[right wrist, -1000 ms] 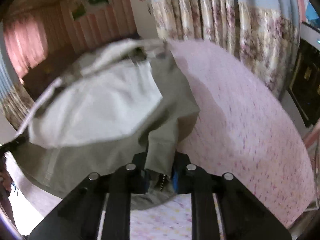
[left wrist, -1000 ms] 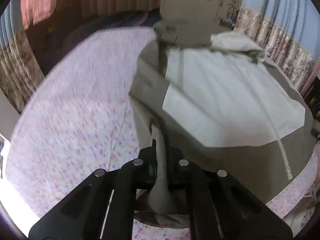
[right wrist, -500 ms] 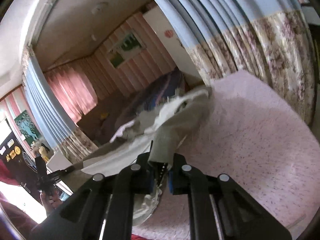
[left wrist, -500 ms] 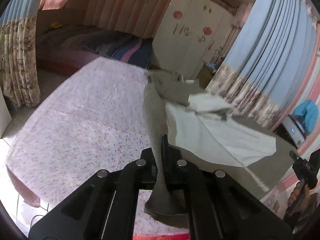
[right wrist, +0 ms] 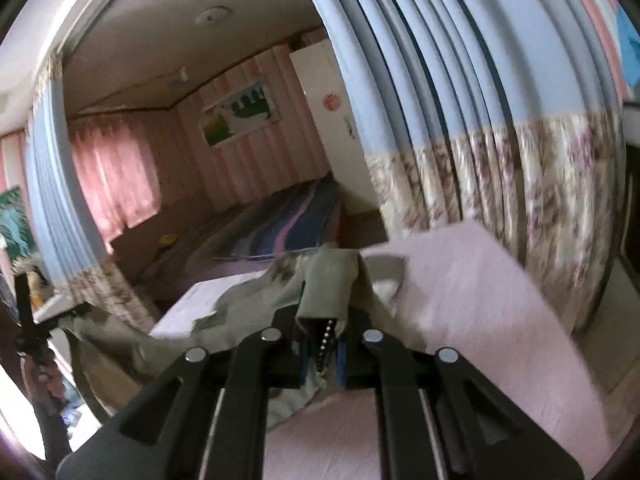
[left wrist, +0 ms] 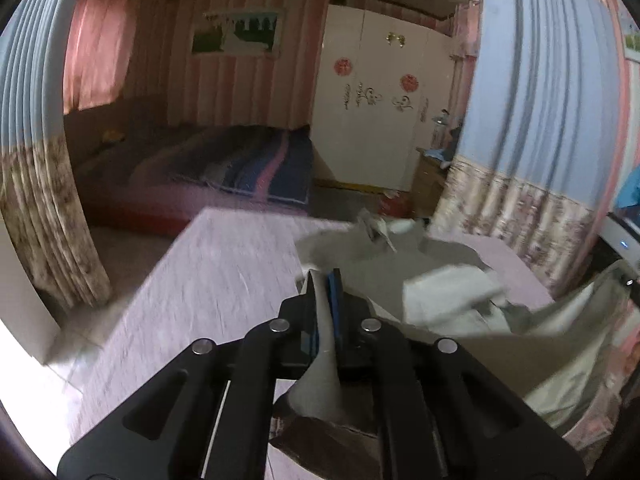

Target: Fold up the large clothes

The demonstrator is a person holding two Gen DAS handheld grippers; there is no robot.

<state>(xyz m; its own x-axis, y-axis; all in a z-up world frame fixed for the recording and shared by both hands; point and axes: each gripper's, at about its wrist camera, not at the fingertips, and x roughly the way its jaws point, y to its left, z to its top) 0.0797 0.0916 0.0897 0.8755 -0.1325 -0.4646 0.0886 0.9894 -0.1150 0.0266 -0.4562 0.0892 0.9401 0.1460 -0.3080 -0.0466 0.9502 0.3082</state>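
The left gripper [left wrist: 325,280] is pinching one edge of the grey-green garment [left wrist: 448,276], and the right gripper [right wrist: 323,320] is clamping another edge beside a zipper, both jaws nearly together on the cloth. The garment is hanging between them and trailing over the far edge of the pink floral bed [left wrist: 224,264]. Behind are standing a striped bed [left wrist: 256,168], a white wardrobe [left wrist: 372,120] and blue curtains [right wrist: 460,100].

The large grey-olive garment [left wrist: 440,276] with pale lining hangs lifted by two pinched edges, its far end crumpled on the pink sheet [left wrist: 224,268].
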